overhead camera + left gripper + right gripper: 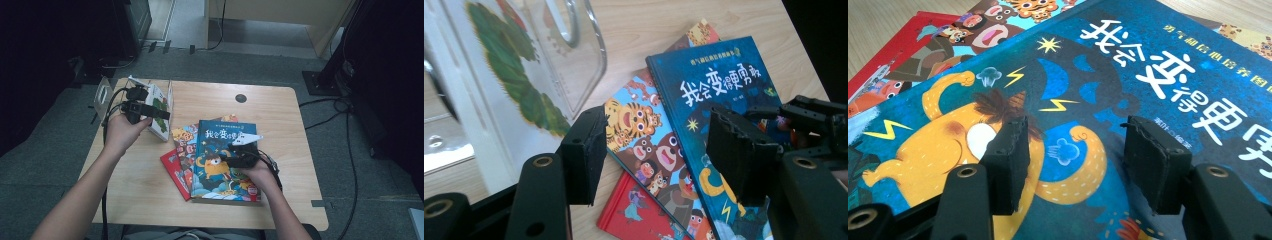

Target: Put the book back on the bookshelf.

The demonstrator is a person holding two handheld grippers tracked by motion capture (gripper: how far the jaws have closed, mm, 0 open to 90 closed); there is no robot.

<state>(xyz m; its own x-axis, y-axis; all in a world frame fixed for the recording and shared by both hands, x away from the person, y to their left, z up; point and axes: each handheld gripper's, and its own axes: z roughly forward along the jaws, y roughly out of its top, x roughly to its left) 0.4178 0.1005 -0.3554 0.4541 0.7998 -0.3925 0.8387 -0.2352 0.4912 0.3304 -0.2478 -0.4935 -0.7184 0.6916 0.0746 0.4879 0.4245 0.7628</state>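
Three picture books lie fanned on the wooden table: a blue book [222,150] on top, a tiger book [183,139] under it, and a red book [172,170] lowest. A white book with a green caterpillar [161,102] stands upright in a clear holder [103,95] at the back left. My left gripper [161,114] is open beside that white book [514,75], and nothing is between its jaws [659,155]. My right gripper [223,160] hovers open low over the blue book's cover [1128,65], its pads [1008,160] apart above the yellow creature.
The table [280,110] has a round dark hole [241,98] near its back edge. Cables run over the grey floor at the right [345,150], and dark equipment stands to the left and right. In the left gripper view the right gripper [809,115] lies over the blue book [719,80].
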